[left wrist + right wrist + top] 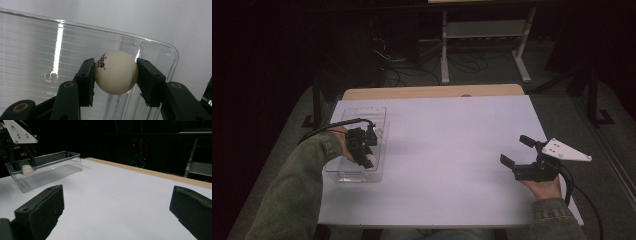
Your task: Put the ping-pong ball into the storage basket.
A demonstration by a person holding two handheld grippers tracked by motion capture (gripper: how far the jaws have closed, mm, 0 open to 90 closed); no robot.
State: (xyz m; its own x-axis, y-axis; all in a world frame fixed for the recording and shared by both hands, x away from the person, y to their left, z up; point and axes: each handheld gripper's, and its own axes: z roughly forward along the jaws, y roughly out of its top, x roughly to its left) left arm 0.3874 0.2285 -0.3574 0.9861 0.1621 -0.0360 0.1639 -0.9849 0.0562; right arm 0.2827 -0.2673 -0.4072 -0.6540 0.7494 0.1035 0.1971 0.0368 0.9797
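A white ping-pong ball [116, 72] is held in the left claw [367, 161], pinched between the two black jaws at its sides; red and black print is seen on the ball's upper left face in the left gripper view. The ball is kept inside a clear plastic box [379, 116], near one rounded end corner of it, as seen in the left gripper view; whether the ball touches the box floor cannot be told. In the high view the box is seen lying lengthwise on the left part of the white table [452, 145], with the left claw dipped into its near end and a green sleeve [297, 190] leading back to the lower edge. From the right gripper view the ball [27, 170] is made out through the transparent wall of the box [62, 167], at the end nearer the person, under the left gripper's grey three-cornered plate [18, 132]. The right claw [518, 151] is held wide, with nothing between its jaws; it is kept just above the table's right part, well apart from the box. A strip of bare wood [432, 92] is shown along the table's far edge, and a metal frame [484, 45] is stood on the dark floor beyond.
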